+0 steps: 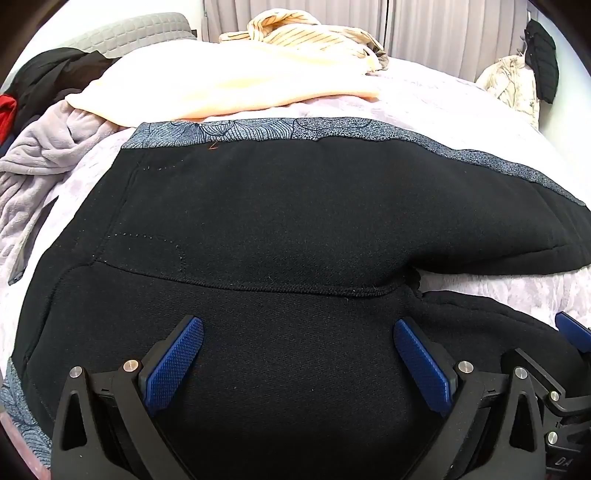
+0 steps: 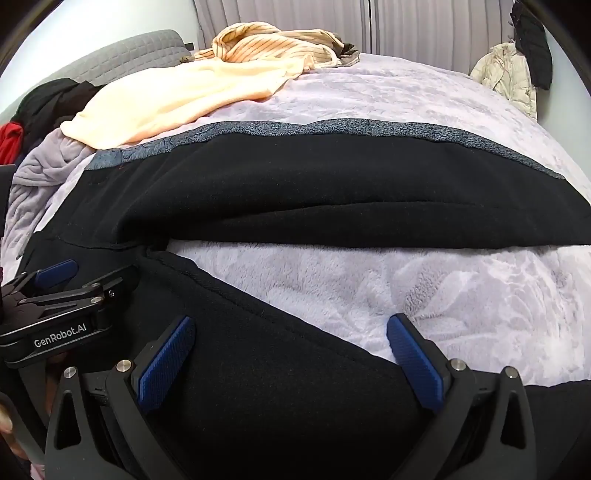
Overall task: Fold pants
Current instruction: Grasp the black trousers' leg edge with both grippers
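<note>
Black pants (image 1: pixel 295 221) with a blue-grey patterned side stripe (image 1: pixel 258 129) lie spread on the bed, inside out, legs running to the right and parted in a V. My left gripper (image 1: pixel 299 328) hovers open over the seat area near the crotch seam, nothing between its blue pads (image 1: pixel 173 365). My right gripper (image 2: pixel 291 328) stands open over the near leg (image 2: pixel 258 369), one fingertip above black cloth, the other above the blanket. The far leg (image 2: pixel 332 206) lies across the bed. The left gripper (image 2: pixel 55 280) shows at the left of the right wrist view.
A pale lilac fleece blanket (image 2: pixel 406 280) covers the bed. A peach garment (image 1: pixel 221 88), a striped one (image 1: pixel 295 29), a grey robe (image 1: pixel 48 155) and black and red clothes (image 1: pixel 37 85) lie at the back left. Jackets (image 1: pixel 517 85) hang at the right wall.
</note>
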Motion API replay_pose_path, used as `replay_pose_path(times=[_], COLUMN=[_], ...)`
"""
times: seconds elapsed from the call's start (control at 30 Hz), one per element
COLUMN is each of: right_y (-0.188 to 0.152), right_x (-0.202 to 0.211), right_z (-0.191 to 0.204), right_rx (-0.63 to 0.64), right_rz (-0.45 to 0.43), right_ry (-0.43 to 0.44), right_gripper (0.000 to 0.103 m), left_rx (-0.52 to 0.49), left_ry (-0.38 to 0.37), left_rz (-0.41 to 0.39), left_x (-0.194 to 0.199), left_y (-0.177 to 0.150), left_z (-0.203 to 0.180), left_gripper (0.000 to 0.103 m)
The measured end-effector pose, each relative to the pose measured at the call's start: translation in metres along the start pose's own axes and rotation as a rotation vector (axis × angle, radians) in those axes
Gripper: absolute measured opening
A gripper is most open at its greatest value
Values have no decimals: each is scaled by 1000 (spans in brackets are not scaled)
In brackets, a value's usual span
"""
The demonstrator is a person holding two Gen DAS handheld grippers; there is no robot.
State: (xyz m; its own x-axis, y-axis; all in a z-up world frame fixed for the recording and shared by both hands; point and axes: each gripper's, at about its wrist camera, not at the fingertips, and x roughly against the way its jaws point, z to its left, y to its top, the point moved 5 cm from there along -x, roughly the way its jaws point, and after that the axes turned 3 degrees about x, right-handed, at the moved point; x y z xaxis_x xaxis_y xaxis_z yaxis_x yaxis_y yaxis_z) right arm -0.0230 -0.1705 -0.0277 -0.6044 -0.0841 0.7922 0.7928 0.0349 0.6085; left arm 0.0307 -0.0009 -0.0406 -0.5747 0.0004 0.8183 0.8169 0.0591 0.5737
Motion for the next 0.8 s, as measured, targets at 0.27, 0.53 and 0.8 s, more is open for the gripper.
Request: replay_pose_path(times=[0.27,0.53,0.8], right_y=[5,9,11], right_x=[3,-4,-4], right_z=[-6,-3,4], right_rx=[-5,-16,31], right_rz=[-9,19,41], right_ry=[10,34,11], right_gripper=[103,103,103], left_rx=[0,-3,-5], left_ry=[0,4,7], left_rz=[5,7,9], left_x=[-3,-5,-2], left_y=[2,4,1], left_z=[-2,-5,-3], left_gripper=[103,103,103])
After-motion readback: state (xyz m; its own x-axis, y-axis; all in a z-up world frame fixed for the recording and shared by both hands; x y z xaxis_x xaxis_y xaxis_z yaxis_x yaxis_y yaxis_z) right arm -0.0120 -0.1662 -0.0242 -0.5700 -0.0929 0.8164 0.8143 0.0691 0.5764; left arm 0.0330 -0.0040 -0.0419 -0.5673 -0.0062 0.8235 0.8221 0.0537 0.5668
